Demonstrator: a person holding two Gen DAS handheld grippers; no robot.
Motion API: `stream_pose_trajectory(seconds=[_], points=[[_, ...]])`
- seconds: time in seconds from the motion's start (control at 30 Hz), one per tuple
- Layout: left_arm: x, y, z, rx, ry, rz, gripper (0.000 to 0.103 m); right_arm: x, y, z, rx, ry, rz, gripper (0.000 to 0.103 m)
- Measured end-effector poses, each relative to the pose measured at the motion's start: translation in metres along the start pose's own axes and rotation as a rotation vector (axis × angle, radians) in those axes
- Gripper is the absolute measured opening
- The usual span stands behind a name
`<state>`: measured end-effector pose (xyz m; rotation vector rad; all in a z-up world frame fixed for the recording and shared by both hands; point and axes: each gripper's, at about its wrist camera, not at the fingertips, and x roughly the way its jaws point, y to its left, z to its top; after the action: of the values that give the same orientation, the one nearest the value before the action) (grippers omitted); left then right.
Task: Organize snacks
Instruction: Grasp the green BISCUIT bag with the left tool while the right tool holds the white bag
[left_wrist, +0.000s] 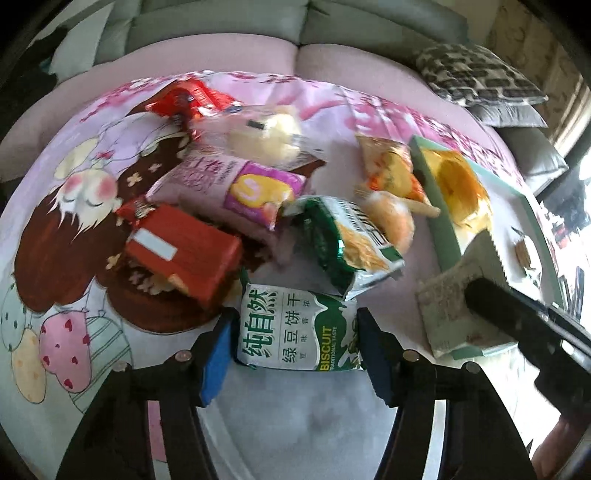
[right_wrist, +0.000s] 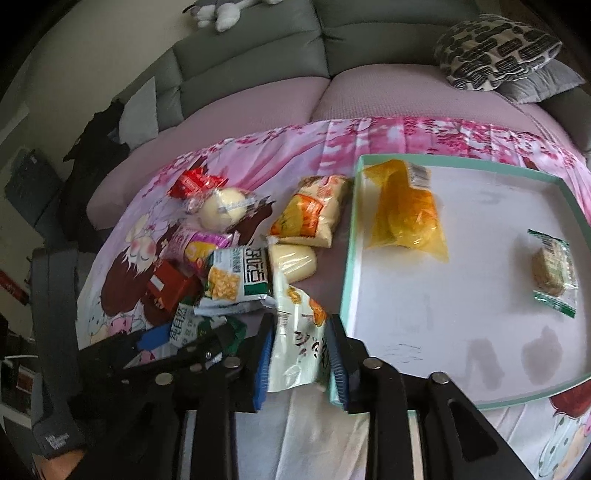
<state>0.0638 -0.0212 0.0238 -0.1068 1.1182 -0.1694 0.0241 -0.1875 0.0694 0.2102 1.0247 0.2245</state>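
A green-and-white biscuit packet (left_wrist: 291, 332) lies on the cloth at the near edge of the snack pile. My left gripper (left_wrist: 295, 317) is shut on it, one blue pad against each side. A white packet with orange print (right_wrist: 299, 354) sits between the pads of my right gripper (right_wrist: 301, 325). Those jaws stand slightly apart, and the packet rests at the near left corner of the teal-rimmed white tray (right_wrist: 461, 332). In the tray lie a yellow packet (right_wrist: 402, 214) and a small green-wrapped cake (right_wrist: 552, 269).
Left of the tray, the pile holds a red box (left_wrist: 184, 251), a green chip bag (left_wrist: 347, 240), a pink packet (left_wrist: 251, 188), a wrapped bun (left_wrist: 269, 136) and an orange packet (left_wrist: 391, 173). A cartoon cloth (left_wrist: 74, 221) covers the sofa seat. Patterned cushions (right_wrist: 495, 51) lie far right.
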Motion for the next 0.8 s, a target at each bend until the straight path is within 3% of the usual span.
stream_pose_trajectory(seconds=[0.17,0.6,0.8], points=[[-0.001,0.003,-0.002,-0.022,-0.004,0.006,0.065,0.005,0.011,-0.004,-0.069,0.018,-0.043,0.047],[-0.022,0.024,-0.001,-0.113,-0.068,0.059,0.061,0.0,0.01,-0.002,-0.098,-0.013,-0.139,0.046],[-0.019,0.025,0.0,-0.113,-0.059,0.059,0.061,-0.007,0.014,0.001,-0.113,-0.043,-0.133,0.044]])
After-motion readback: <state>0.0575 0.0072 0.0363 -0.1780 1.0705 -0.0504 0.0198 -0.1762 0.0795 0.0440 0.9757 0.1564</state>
